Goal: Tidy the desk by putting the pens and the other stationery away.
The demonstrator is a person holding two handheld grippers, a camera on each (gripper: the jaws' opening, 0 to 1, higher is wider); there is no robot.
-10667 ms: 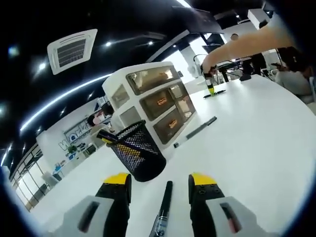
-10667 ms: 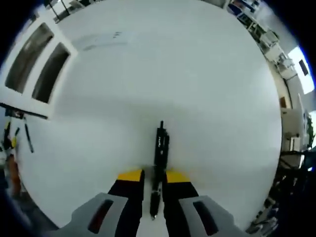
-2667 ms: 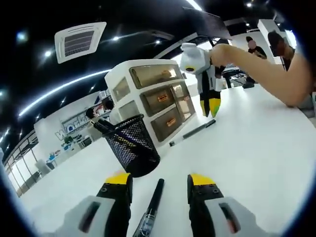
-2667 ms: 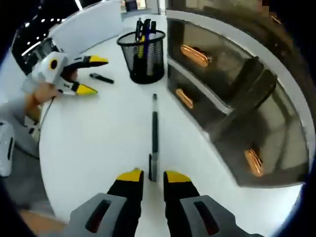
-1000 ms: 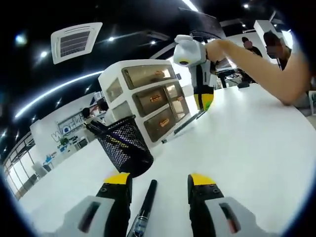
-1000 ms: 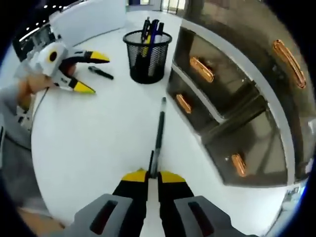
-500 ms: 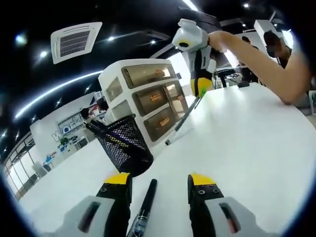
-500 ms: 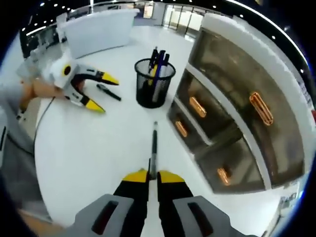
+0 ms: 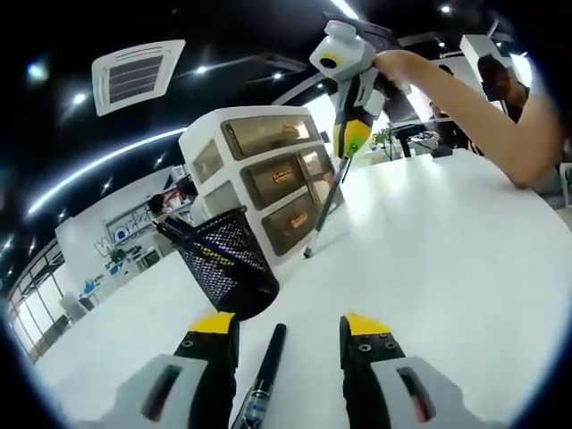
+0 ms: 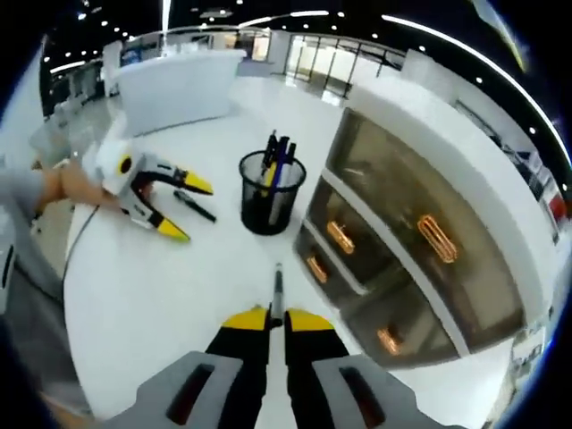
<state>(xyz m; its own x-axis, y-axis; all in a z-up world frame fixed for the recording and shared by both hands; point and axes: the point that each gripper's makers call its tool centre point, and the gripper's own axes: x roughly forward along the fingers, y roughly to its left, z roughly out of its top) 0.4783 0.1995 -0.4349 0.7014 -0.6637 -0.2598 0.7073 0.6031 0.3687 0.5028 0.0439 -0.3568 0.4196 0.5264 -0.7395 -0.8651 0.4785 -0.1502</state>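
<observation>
Right gripper (image 10: pixel 276 320), fingers pinching a grey pen (image 10: pixel 278 293), is lifting it above the bench (image 9: pixel 465 259); left gripper (image 9: pixel 288 335), fingers spread, is straddling a black pen (image 9: pixel 264 371) lying near the mesh cup (image 10: pixel 271 192), which is already holding several pens.

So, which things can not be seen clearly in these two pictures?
- Drawer unit, right gripper view: contents blurred behind tinted fronts.
- Black pen between the open left tool, left gripper view: lower end cut by the edge.
- Grey pen, right gripper view: rear hidden inside the shut right tool.
- Mesh cup: pens inside too small.
</observation>
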